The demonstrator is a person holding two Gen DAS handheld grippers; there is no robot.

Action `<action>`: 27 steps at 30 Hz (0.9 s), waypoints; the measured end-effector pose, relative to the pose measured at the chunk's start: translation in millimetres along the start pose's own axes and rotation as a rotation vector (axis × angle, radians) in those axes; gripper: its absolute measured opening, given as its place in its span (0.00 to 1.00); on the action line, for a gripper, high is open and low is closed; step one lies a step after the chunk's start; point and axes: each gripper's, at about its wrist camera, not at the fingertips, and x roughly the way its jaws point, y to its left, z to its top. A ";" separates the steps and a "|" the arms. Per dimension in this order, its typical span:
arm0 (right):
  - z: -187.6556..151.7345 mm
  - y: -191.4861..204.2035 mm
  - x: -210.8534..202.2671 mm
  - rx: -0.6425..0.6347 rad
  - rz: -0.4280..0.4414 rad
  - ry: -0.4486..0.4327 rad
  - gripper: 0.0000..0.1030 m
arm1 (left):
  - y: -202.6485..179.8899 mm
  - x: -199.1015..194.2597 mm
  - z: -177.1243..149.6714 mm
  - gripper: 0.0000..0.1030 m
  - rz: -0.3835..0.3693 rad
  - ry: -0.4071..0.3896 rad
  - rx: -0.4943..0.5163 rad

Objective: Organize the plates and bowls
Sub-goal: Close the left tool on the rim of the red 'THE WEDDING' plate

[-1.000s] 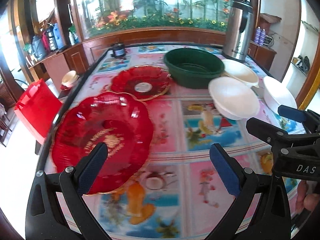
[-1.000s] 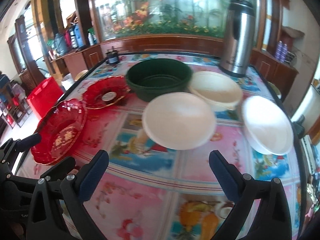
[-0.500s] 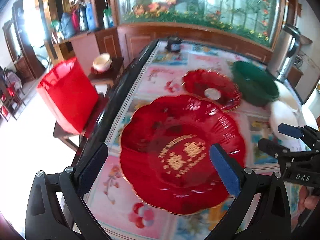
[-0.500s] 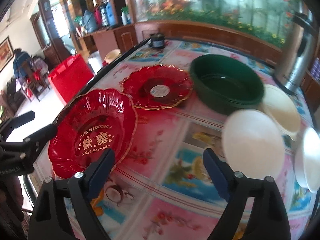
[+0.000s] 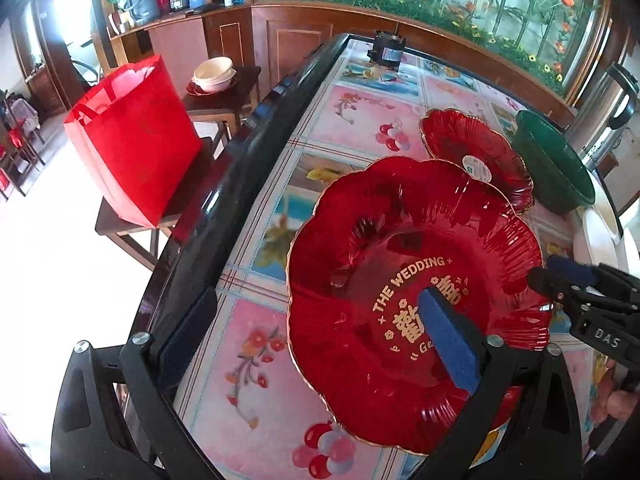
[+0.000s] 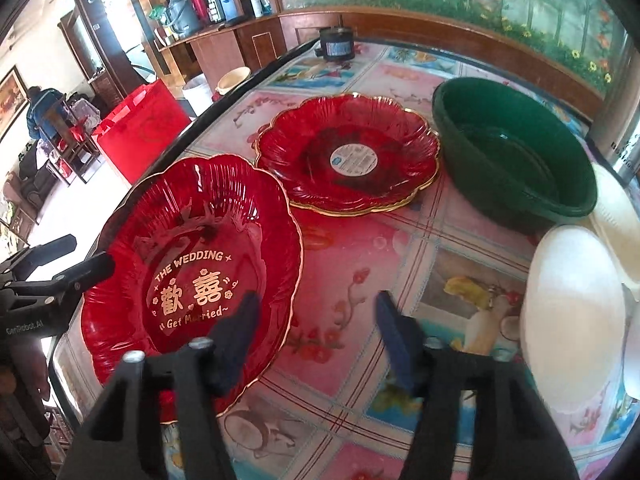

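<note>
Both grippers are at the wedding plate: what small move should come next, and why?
Probably finish closing both grippers on the wedding plate's rim, then lift. The right gripper is closing with the plate's right rim between its jaws; the left gripper straddles the opposite rim, also closing. The plate lies flat on the table, not yet gripped.

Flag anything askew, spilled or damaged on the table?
Nothing spilled or broken shows. The far red plate has a round white label stuck in its centre, unlike the wedding plate, which lies close to the table's black edge; whether it overhangs, I cannot tell.
</note>
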 end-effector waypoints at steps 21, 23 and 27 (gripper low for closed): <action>-6.3 19.3 4.5 -0.063 0.029 0.007 0.13 | 6.2 4.2 -1.8 0.11 0.021 0.025 -0.004; -6.6 20.5 1.7 -0.063 0.025 -0.002 0.13 | 5.9 -0.2 -3.6 0.11 0.019 0.020 -0.003; -12.4 22.6 -5.1 -0.061 0.018 -0.022 0.13 | 4.4 -11.6 -10.4 0.11 0.012 0.010 0.009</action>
